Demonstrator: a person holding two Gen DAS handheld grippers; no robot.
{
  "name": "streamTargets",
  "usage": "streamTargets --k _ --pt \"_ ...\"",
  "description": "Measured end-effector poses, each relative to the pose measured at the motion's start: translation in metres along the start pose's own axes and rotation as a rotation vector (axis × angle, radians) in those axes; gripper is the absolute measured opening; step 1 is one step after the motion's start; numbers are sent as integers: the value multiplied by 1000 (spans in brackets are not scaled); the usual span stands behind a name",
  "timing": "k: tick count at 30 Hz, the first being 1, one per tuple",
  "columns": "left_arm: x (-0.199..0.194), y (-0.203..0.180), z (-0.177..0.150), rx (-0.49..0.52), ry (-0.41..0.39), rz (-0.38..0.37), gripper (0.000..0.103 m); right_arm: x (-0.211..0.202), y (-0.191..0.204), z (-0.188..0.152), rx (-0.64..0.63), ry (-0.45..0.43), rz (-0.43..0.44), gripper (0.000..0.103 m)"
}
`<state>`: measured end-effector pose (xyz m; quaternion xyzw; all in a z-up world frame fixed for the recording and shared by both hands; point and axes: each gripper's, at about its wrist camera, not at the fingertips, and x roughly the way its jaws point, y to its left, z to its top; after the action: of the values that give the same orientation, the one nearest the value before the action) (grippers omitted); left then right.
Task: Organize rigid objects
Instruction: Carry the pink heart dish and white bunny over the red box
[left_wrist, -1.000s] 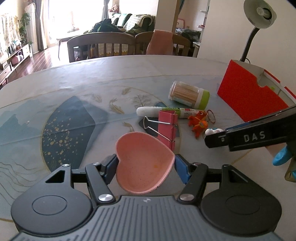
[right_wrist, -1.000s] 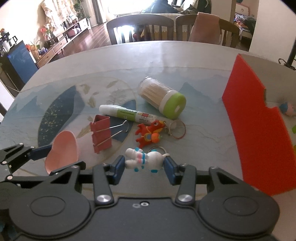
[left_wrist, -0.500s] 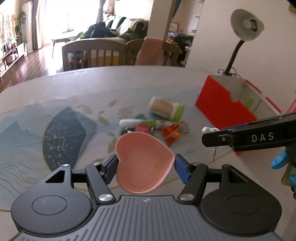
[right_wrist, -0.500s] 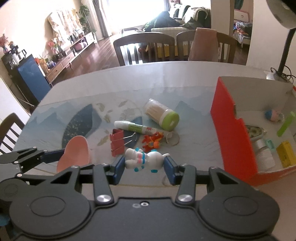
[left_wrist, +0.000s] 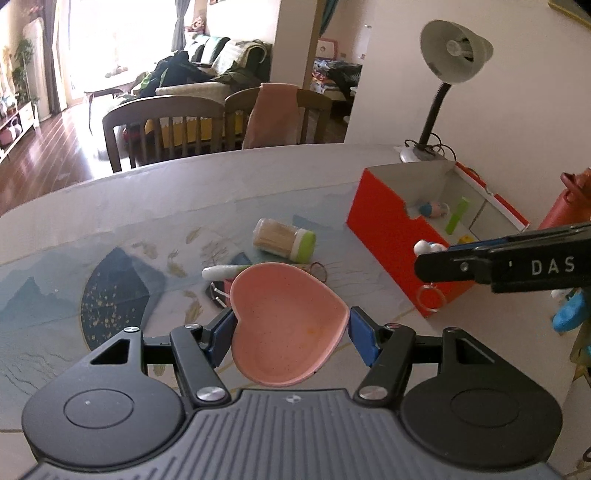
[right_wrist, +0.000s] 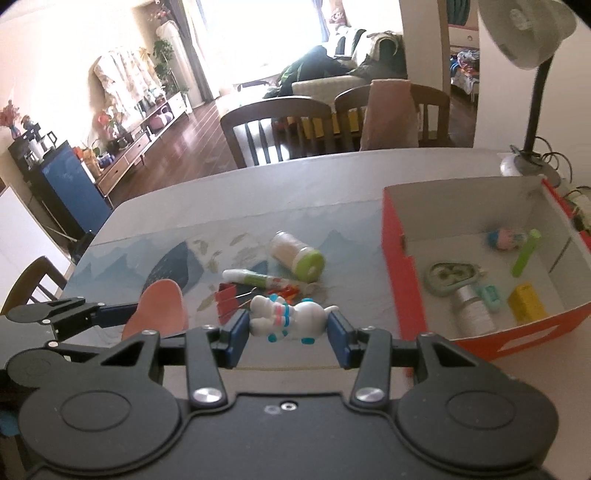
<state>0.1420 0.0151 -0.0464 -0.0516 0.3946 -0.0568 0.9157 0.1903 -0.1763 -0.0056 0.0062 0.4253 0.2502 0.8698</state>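
Observation:
My left gripper (left_wrist: 290, 332) is shut on a pink heart-shaped dish (left_wrist: 286, 323), held above the table. My right gripper (right_wrist: 288, 330) is shut on a white astronaut figure keychain (right_wrist: 286, 320), also lifted clear of the table. From the left wrist view the right gripper (left_wrist: 517, 264) reaches in from the right, with the figure's head (left_wrist: 424, 246) and key ring (left_wrist: 430, 297) showing. An open red box (right_wrist: 402, 273) with several small items inside stands to the right. On the table lie a toothpick jar (right_wrist: 299, 254), a glue stick (right_wrist: 255, 277) and a red binder clip (right_wrist: 226, 301).
A desk lamp (left_wrist: 448, 74) stands behind the box at the table's far right corner. Wooden chairs (left_wrist: 162, 129) line the far edge. An orange toy (right_wrist: 291, 291) lies partly hidden behind the astronaut. A blue-gloved hand (left_wrist: 570, 308) shows at the right.
Both grippers have risen with their loads, so the table items look smaller and farther. The inside of the red box has come into view.

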Motion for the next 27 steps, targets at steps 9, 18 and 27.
streamTargets --k 9,18,27 --pt "-4 -38 27 32 6 -24 66 -24 -48 16 20 -38 -11 45" --pt "9 -90 56 87 6 -44 66 -35 -107 29 33 -71 -45 45" --pt "41 -142 74 124 30 -60 66 -34 -164 39 34 -70 -77 45"
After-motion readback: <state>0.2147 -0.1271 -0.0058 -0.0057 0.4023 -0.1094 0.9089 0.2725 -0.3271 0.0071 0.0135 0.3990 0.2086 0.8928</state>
